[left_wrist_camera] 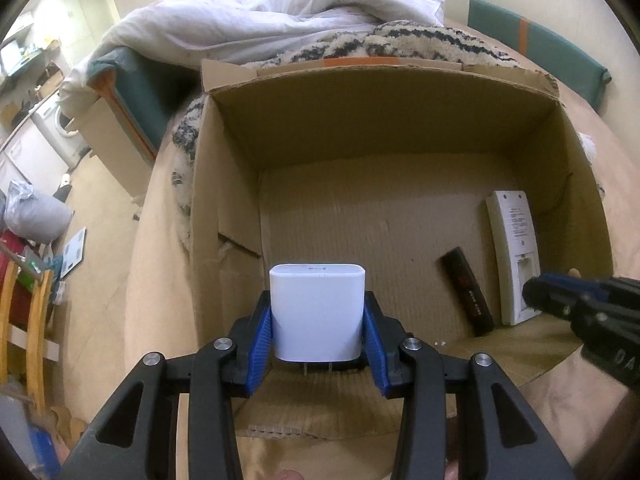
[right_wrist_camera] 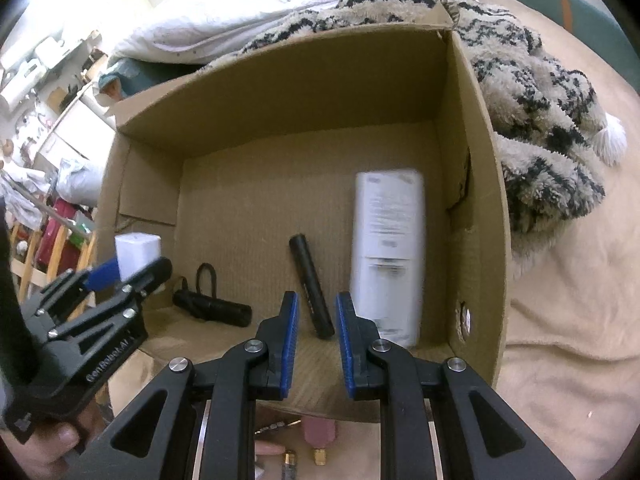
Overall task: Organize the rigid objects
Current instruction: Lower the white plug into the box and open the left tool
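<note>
Left hand-held gripper [left_wrist_camera: 318,320] is clamped on a white, rounded-square plastic charger block [left_wrist_camera: 317,312], held by its flat sides above the near edge of the open brown cardboard box [left_wrist_camera: 384,120], apparently so it can be lowered inside. Right hand-held gripper [right_wrist_camera: 317,320] is held partly open and empty over a black cylindrical marker [right_wrist_camera: 311,285], which lies beside a white rectangular remote [right_wrist_camera: 387,252] on the box floor.

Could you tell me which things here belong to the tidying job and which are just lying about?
Job: white charger in left tongs; cardboard box; white remote; black marker; black pouch; right tongs.
Lying about: white duvet; patterned blanket.
</note>
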Tool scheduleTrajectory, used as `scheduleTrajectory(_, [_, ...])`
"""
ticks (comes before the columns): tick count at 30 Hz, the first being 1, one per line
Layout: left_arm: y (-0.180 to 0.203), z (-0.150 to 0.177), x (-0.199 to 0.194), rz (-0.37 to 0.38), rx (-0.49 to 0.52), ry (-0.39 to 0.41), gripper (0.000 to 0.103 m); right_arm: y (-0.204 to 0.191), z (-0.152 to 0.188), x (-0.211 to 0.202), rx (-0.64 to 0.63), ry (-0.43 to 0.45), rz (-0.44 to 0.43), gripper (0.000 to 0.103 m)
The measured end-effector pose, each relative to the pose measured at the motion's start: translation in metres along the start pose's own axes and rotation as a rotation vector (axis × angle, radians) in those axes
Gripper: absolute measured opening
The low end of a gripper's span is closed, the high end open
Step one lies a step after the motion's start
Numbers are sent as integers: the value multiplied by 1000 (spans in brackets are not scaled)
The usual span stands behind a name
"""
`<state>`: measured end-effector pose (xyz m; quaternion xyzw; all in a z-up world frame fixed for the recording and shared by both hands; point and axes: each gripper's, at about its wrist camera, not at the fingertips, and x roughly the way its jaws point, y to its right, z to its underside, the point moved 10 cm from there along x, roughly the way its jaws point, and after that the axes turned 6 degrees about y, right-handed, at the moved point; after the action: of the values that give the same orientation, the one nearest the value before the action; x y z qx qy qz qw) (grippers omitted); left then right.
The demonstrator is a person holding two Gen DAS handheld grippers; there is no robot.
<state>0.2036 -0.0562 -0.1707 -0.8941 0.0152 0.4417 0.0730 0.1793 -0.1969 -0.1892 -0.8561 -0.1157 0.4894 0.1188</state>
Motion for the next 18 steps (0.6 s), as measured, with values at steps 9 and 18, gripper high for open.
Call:
scheduleTrajectory(9, [1, -8, -15, 8, -2, 53, 73, -7, -13, -16, 23, 71, -63, 74])
scheduleTrajectory(18, [-4, -9, -24, 17, -35, 59, 80, -5, -13, -22, 47, 75, -76, 74])
